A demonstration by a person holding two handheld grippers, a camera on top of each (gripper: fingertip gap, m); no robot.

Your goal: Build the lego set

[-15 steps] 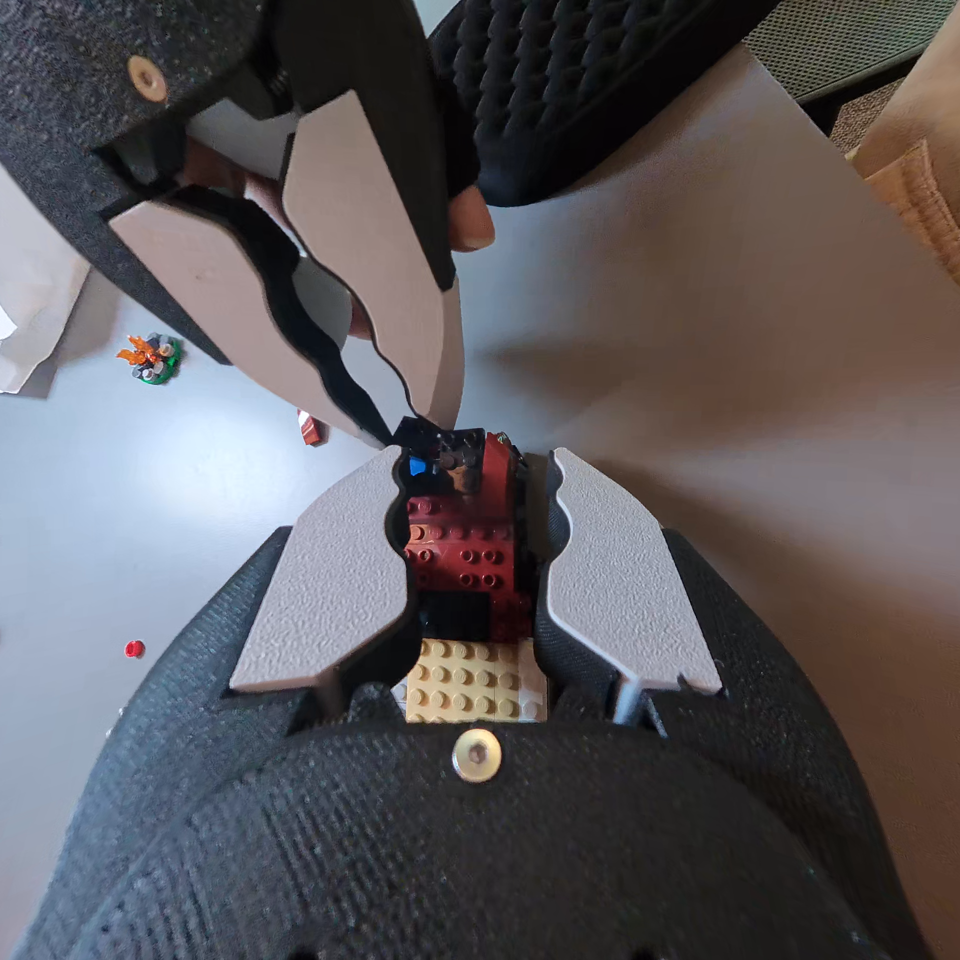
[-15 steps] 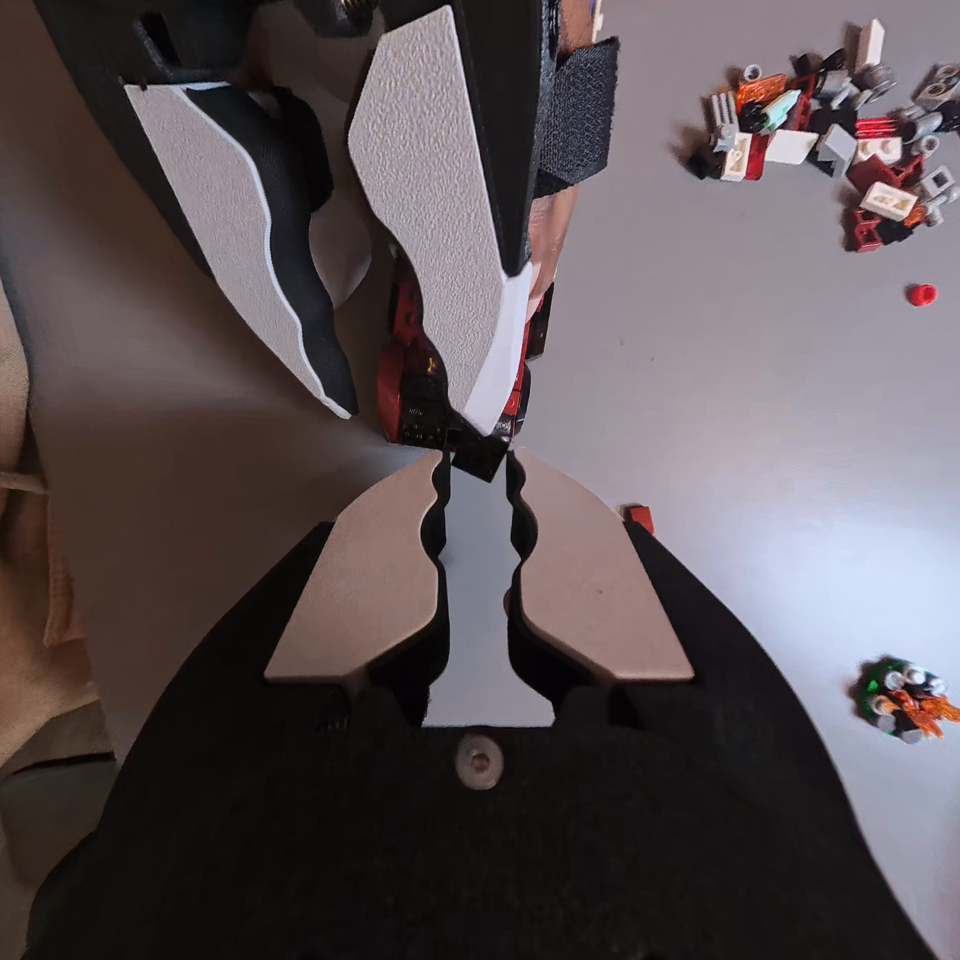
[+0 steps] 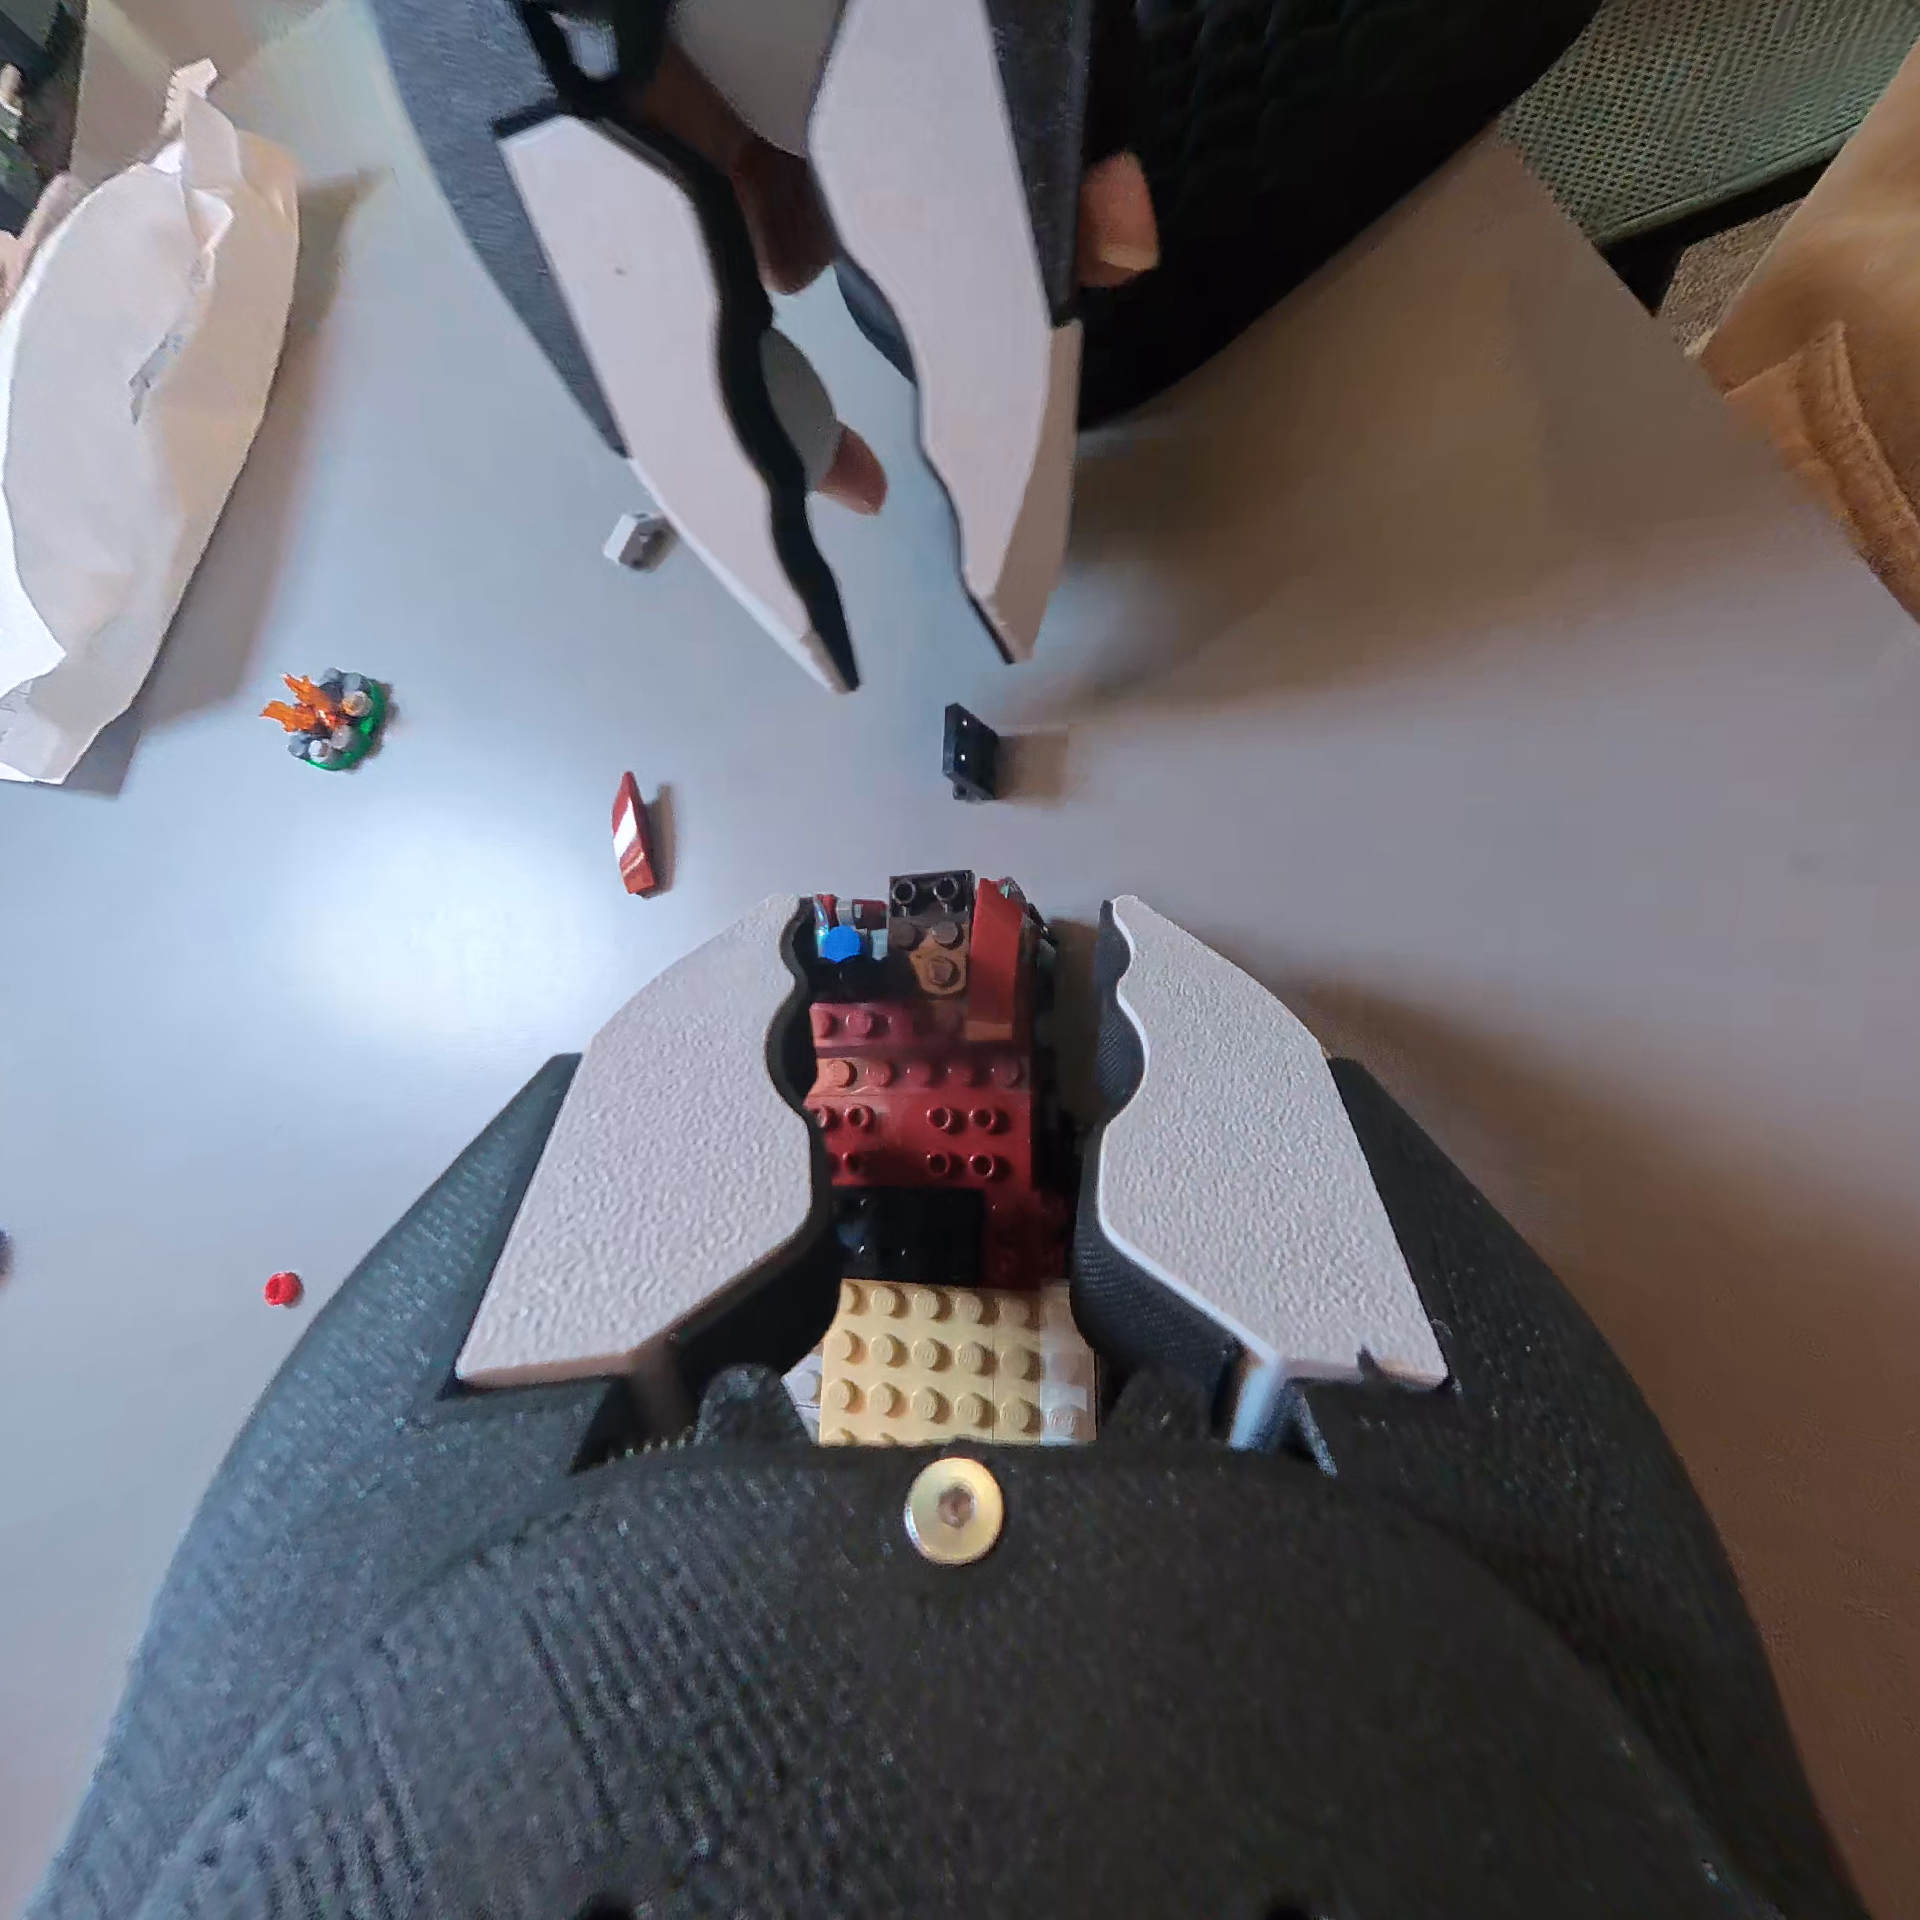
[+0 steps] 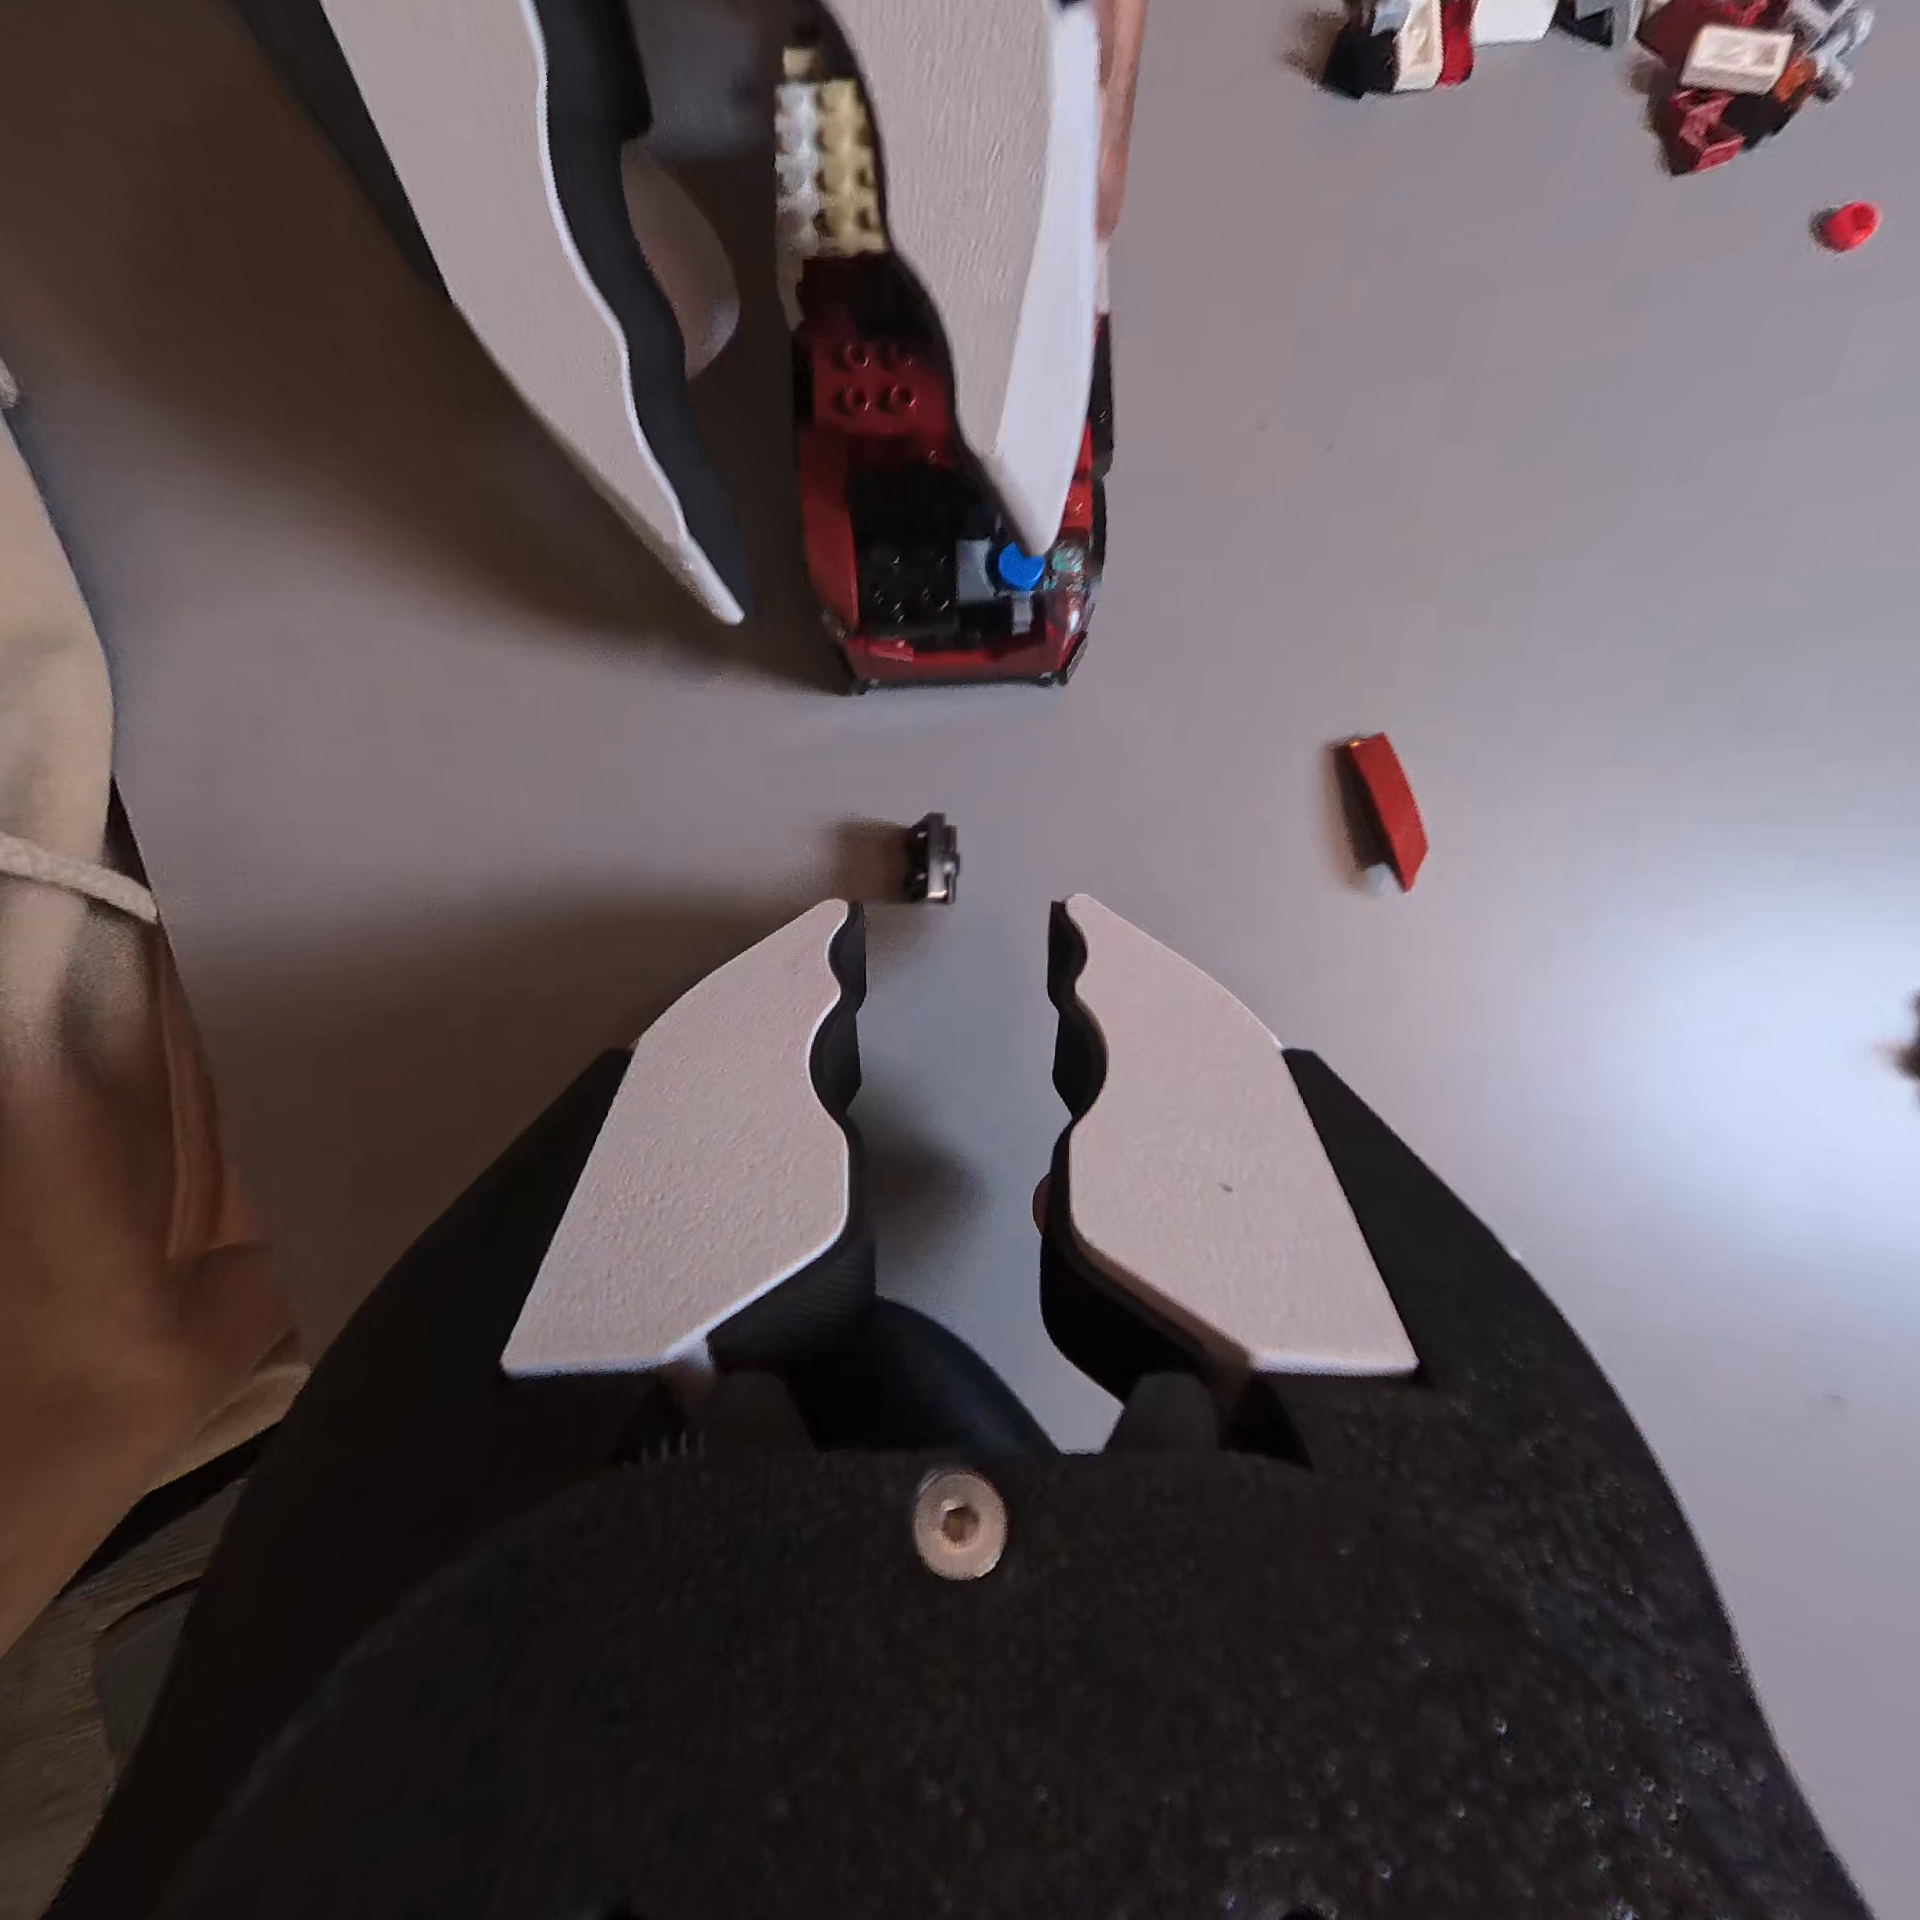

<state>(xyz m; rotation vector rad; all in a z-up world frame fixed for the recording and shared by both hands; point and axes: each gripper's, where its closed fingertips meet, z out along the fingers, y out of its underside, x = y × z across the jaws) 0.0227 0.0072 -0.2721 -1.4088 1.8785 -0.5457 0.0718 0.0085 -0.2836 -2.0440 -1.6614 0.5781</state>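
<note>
Here, item by item, as the two wrist views show it.

Left gripper: lower centre of its own view. Its fingers stand apart with a dark red brick model between them; the left finger lies against the model's side, while a thin dark gap shows along the right finger, so a firm pinch cannot be told. The model has tan plates at its near end and a blue stud at its far end. In the right wrist view it sits upper centre, resting on the table.

Right gripper: lower centre of its own view, fingers spread, nothing between them but bare table. In the left wrist view it hangs from the upper centre, tips pointing down.

Small black brick piece: on the table just beyond the right gripper's left fingertip, apart from it. Left wrist view: centre, between the two grippers.

Dark red curved piece: left of centre, loose on the table.

Green round piece with orange flames: left side.

Small red stud: lower left.

Grey brick: upper left of centre.

White crumpled paper bag: upper left.

Pile of loose bricks: upper right of the right wrist view.
</note>
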